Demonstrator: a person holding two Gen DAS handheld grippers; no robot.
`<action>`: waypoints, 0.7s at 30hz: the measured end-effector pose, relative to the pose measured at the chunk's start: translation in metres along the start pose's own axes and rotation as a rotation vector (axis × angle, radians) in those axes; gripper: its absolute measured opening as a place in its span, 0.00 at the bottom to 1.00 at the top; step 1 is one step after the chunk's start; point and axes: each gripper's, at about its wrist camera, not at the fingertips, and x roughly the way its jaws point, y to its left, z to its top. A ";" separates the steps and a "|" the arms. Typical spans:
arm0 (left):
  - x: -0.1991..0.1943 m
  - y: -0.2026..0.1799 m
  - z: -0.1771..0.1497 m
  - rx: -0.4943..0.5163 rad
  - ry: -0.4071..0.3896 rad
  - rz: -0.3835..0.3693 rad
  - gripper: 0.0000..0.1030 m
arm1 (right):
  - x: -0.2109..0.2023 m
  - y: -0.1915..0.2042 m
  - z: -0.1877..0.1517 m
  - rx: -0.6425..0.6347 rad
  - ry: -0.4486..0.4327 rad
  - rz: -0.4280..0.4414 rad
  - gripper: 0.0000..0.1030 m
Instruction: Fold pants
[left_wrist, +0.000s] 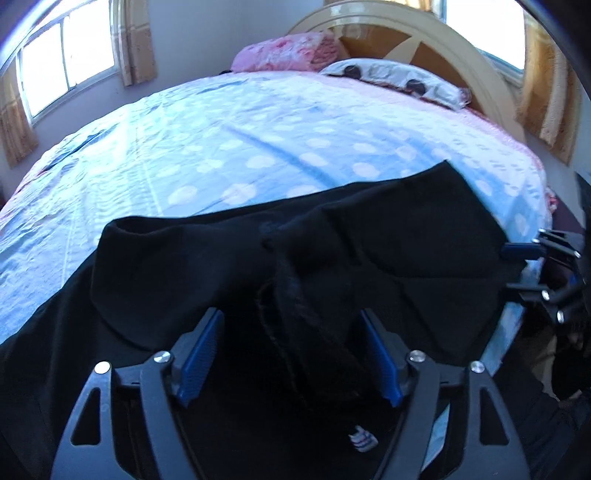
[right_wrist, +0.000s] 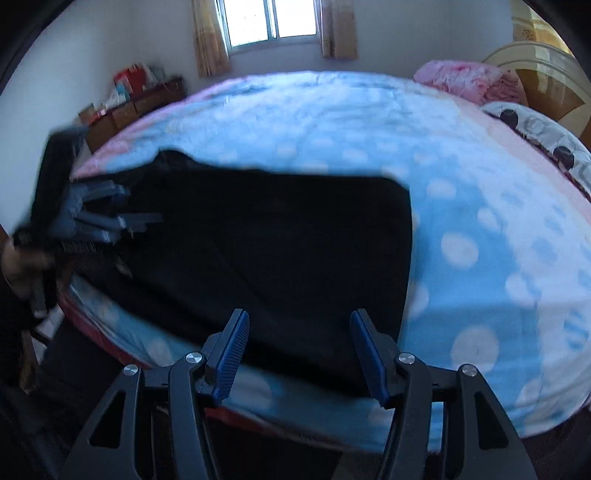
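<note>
We see the black pants (right_wrist: 266, 251) folded partway at the near edge of the bed (right_wrist: 480, 221), left gripper (left_wrist: 291, 360) and right gripper (right_wrist: 301, 358) both agape, empty, further folds remaining.

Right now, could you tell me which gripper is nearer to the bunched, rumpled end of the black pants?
Left. The left gripper stands open right over the rumpled end of the black pants; the right gripper stands open at the flat, squared end along the bed edge.
</note>
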 end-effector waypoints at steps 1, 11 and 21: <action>0.002 0.000 0.000 -0.005 0.002 0.003 0.76 | 0.000 0.004 -0.002 -0.032 -0.014 -0.021 0.58; 0.006 -0.003 -0.003 0.001 -0.002 0.045 0.91 | -0.022 0.014 0.061 -0.061 -0.139 0.006 0.65; 0.009 -0.006 -0.004 0.016 -0.015 0.046 1.00 | 0.056 -0.057 0.108 0.219 -0.045 -0.029 0.65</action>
